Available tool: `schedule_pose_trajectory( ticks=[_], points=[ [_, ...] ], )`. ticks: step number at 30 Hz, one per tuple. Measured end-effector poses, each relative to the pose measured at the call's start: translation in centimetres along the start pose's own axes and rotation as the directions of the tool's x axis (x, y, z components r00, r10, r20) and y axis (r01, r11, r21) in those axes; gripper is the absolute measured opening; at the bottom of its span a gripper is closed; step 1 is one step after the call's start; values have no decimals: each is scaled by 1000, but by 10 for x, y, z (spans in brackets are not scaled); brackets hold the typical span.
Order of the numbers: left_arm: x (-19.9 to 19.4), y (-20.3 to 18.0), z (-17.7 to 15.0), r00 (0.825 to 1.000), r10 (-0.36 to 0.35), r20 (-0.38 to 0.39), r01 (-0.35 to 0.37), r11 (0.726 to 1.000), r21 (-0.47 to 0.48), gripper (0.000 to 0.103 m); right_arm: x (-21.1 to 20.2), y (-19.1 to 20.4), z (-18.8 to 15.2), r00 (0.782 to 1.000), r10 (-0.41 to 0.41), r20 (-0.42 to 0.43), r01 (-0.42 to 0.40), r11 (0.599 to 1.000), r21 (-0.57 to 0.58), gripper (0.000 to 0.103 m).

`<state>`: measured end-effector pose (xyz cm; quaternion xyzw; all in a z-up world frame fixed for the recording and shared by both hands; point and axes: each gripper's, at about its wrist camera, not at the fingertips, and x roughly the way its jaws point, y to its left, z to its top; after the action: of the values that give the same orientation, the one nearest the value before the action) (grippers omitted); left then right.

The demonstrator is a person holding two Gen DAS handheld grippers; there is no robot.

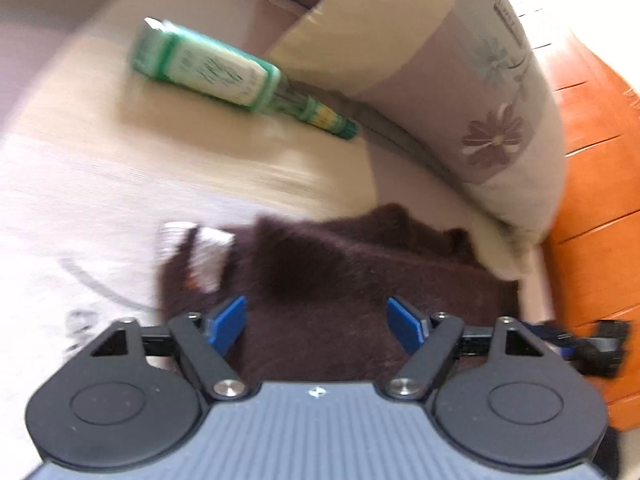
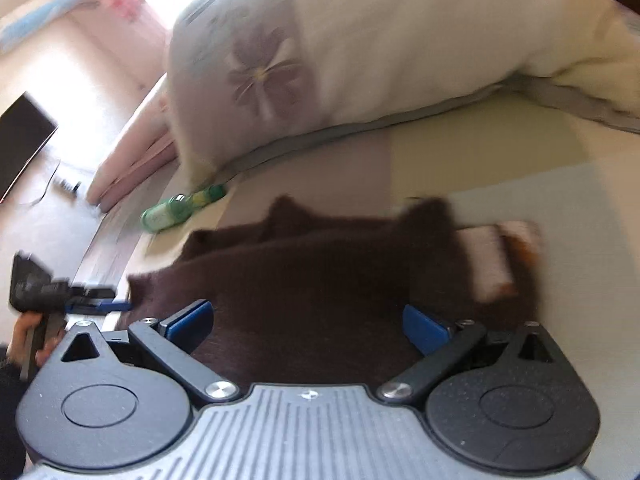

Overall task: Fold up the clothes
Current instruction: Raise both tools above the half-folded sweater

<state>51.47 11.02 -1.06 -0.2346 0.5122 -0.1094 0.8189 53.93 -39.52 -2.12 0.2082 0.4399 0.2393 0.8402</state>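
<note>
A dark brown fuzzy garment (image 1: 360,280) lies bunched on the pale bed sheet (image 1: 80,208). A white lining patch (image 1: 208,256) shows at its left side. My left gripper (image 1: 316,326) stands open low over the garment's near edge, with brown cloth showing between its blue pads (image 1: 228,326). In the right wrist view the same garment (image 2: 320,280) fills the gap of my open right gripper (image 2: 308,326); nothing is pinched. The left gripper (image 2: 100,304) appears at the garment's left edge, held by a hand (image 2: 28,336). Both views are motion-blurred.
A green bottle (image 1: 224,76) lies on the sheet beyond the garment, also visible as the bottle (image 2: 180,208). A flowered pillow (image 1: 460,80) leans behind it. Orange wooden furniture (image 1: 592,200) borders the bed. A dark screen (image 2: 20,140) stands on the floor beyond.
</note>
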Motion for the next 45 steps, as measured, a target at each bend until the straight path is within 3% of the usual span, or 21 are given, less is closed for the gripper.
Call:
schedule_pose_trajectory(
  ticks=[3, 6, 8, 10, 12, 15, 19, 22, 26, 31, 35, 38, 45],
  points=[
    [-12, -43, -21, 994, 99, 35, -104, 982, 161, 80, -19, 22, -8, 998, -53, 33, 54, 998, -28, 103],
    [-13, -90, -58, 980, 146, 135, -185, 918, 351, 83, -13, 63, -34, 987, -144, 74, 154, 977, -146, 103],
    [-1, -109, -82, 979, 146, 139, -192, 883, 428, 85, -4, 86, -55, 975, -202, 92, 218, 953, -213, 103],
    [21, -113, -97, 977, 178, 119, -213, 870, 445, 85, 15, 94, -77, 963, -253, 89, 268, 930, -250, 103],
    [47, -108, -98, 952, 276, 135, -307, 860, 407, 85, 36, 95, -89, 938, -332, 96, 345, 896, -281, 103],
    [60, -93, -77, 951, 265, 158, -301, 908, 292, 91, 57, 89, -76, 919, -381, 102, 394, 883, -254, 103],
    [65, -86, -51, 955, 258, 147, -286, 933, 219, 94, 78, 82, -43, 906, -408, 110, 422, 887, -185, 103],
    [49, -89, -55, 962, 236, 136, -260, 945, 197, 90, 83, 79, -27, 914, -396, 90, 406, 896, -178, 103],
    [27, -92, -59, 971, 207, 122, -225, 960, 166, 92, 49, 85, -39, 930, -362, 64, 367, 923, -119, 103],
    [8, -92, -102, 972, 213, 102, -229, 954, 191, 92, 8, 96, -84, 945, -322, 59, 328, 933, -148, 103],
    [20, -80, -117, 969, 224, 109, -242, 949, 200, 92, 13, 92, -105, 931, -361, 50, 363, 912, -190, 103],
    [30, -80, -110, 964, 238, 120, -260, 939, 225, 95, 24, 85, -103, 913, -400, 75, 407, 890, -207, 103],
    [46, -83, -85, 963, 227, 142, -258, 927, 271, 100, 50, 70, -77, 898, -419, 134, 438, 876, -201, 103]
  ],
)
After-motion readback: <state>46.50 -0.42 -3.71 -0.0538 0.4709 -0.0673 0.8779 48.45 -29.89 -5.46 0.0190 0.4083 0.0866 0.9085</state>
